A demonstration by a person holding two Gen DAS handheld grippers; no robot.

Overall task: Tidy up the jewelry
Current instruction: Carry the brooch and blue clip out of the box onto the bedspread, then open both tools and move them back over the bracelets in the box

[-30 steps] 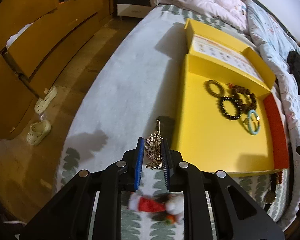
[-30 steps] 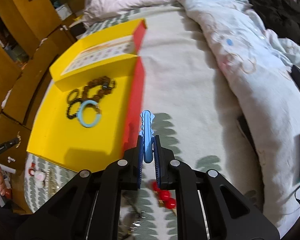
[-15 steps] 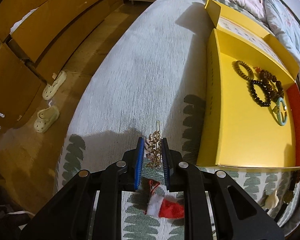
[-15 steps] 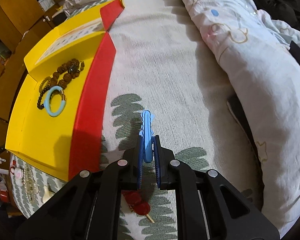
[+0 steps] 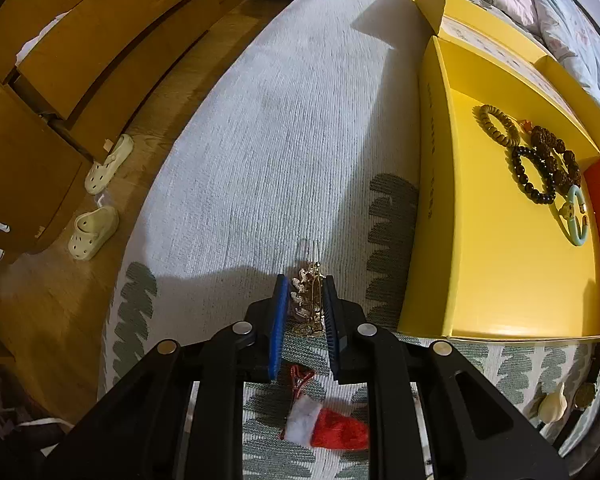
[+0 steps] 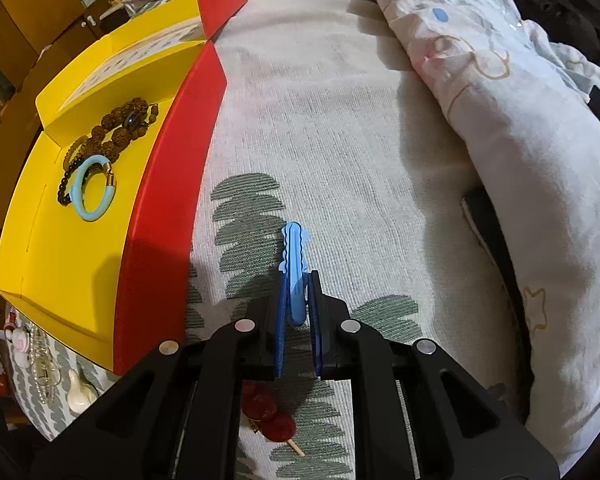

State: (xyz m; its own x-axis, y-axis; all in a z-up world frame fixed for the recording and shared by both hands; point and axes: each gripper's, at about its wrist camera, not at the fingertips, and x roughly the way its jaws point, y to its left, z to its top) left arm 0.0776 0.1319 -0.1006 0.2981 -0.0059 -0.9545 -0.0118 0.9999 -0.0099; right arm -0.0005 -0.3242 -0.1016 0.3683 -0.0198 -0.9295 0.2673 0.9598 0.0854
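- Gripping a gold hair clip (image 5: 310,300) between its blue pads, the left hand-held gripper (image 5: 305,294) hangs over the bed (image 5: 268,152); the clip's lower end is hidden by the jaws.
- Under that gripper lies a red Santa-hat clip (image 5: 326,428), partly covered by the black frame.
- The right hand-held gripper (image 6: 297,296) is clamped on a blue hair clip (image 6: 294,268), its tip poking past the pads.
- Below it, a red candied-fruit clip (image 6: 266,412) is half hidden.
- Farther off, the yellow tray (image 5: 500,280) with its red wall (image 6: 168,184) holds beaded bracelets (image 5: 534,174) and a light blue bangle (image 6: 92,188).
- Small items by the tray's near edge are too cut off to identify.
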